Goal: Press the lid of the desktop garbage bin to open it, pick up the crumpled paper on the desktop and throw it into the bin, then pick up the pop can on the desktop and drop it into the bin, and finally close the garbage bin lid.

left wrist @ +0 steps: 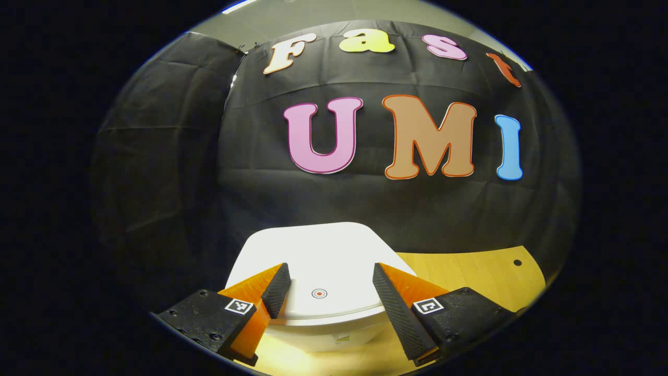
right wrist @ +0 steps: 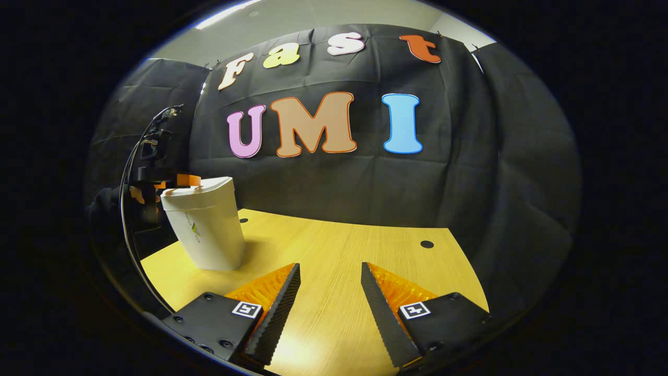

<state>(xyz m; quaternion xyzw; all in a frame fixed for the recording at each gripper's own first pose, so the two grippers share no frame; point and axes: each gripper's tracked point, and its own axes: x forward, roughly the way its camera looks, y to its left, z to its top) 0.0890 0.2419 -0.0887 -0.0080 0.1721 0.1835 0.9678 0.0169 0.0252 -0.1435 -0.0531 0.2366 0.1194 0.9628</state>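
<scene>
1. Left gripper view: the left gripper (left wrist: 330, 290), jaws spread, is held over the closed lid (left wrist: 318, 261) of the bin (left wrist: 334, 334); an off-centre press could tip the bin.
2. Right gripper view: the right gripper (right wrist: 329, 292), jaws spread and empty, is held above the table (right wrist: 365, 245); the bin (right wrist: 206, 230) stands near the table's far left edge.

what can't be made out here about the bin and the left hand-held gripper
- Inside of the white plastic desktop bin: hidden by its closed white lid in both views.
- Bin's base: cut off by the lower edge, left gripper view.
- Whether the left hand-held gripper touches the lid: unclear; right gripper view shows it too small.
</scene>
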